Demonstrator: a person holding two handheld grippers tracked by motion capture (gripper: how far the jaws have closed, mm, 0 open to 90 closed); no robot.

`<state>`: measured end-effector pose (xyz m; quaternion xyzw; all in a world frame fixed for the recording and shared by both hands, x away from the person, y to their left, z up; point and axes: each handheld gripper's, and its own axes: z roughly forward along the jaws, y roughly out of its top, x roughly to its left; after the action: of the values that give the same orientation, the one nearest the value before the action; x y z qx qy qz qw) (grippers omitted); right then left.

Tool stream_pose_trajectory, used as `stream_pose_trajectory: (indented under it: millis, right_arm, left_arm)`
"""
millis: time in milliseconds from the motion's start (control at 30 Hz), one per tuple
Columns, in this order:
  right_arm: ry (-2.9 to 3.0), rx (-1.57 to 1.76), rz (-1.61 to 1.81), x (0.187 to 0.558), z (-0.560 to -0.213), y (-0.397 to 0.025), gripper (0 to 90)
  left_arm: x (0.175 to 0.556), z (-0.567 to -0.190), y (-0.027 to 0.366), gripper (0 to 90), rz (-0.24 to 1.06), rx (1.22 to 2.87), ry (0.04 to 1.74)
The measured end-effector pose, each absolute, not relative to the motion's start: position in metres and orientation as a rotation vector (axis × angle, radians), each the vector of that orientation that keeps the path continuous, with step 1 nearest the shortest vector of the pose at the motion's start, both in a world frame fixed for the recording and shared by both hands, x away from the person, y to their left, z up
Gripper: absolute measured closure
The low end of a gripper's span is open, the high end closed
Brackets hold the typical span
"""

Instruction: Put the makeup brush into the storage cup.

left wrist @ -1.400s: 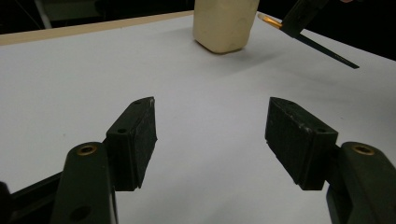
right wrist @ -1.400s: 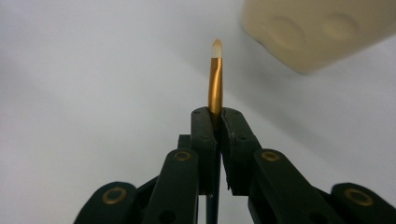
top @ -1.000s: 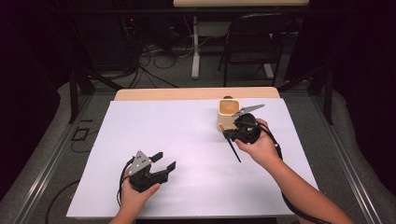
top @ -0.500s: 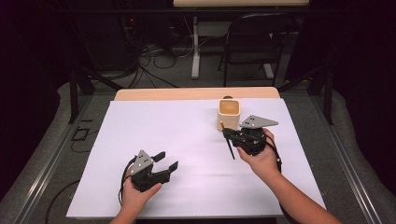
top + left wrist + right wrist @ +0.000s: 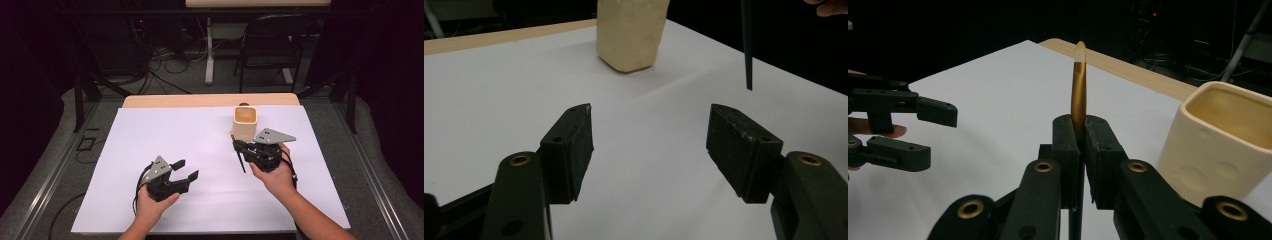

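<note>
Item: slender gold-and-dark pen-like stick (image 5: 1078,87), clamped upright in the right gripper (image 5: 246,150) just beside the cream square ceramic cup (image 5: 245,122), probably for insertion or removal; left gripper (image 5: 186,170) idle, jaws wide, over white table sheet (image 5: 165,130).

The surface (image 5: 200,150) has a matt white, paper-like cover, with pale wood showing along the 12 o'clock edge. The cream cup (image 5: 1223,145) looks like smooth ceramic with a soft sheen and shallow dimples. The brush (image 5: 1078,95) clamped in the right gripper (image 5: 1079,131) has a glossy golden handle. The jaws look like matt black plastic with brass-coloured rivets.
</note>
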<state>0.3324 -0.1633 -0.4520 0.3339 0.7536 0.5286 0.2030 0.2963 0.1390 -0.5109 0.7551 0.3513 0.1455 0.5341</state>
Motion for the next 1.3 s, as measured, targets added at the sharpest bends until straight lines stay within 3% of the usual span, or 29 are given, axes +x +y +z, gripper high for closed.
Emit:
stream_pose_trajectory:
  millis: [500,1300]
  right_arm:
    - [2.092,0.923,1.578,0.324,-0.448,-0.151,84.0]
    - [2.066,0.941,1.682,0.317,-0.454,-0.148,84.0]
  left_arm:
    - [0.308,-0.487,0.089,41.0,0.248,1.790,0.752]
    - [0.308,-0.495,0.070,58.1,0.153,1.781,0.783]
